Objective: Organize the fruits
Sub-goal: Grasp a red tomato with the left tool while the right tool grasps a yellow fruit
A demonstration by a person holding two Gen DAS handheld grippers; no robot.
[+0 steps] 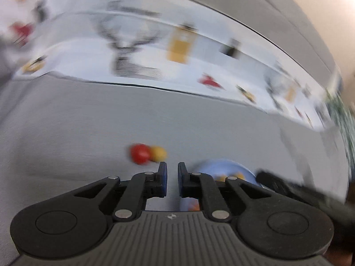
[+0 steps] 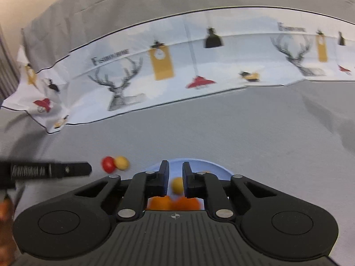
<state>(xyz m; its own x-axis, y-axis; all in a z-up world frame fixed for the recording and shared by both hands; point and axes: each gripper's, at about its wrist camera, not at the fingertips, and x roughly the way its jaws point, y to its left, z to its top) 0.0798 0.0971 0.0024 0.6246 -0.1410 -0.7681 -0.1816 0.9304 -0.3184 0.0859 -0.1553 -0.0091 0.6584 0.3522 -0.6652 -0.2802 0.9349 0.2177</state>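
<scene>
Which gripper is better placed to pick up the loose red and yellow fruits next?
Left. The left gripper sits right beside the small round red fruit and small round yellow fruit on the grey cloth, empty. The right gripper hangs over the light blue plate.

My two wrist cameras look low across the grey cloth (image 1: 88,122); both share the red fruit (image 2: 108,164) (eleven o'clock).

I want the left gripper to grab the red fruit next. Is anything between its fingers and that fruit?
Nothing visible is. The left gripper is empty, with only bare grey cloth ahead up to the red fruit. The yellow fruit touches its right side, and the blue plate sits off to the right.
</scene>
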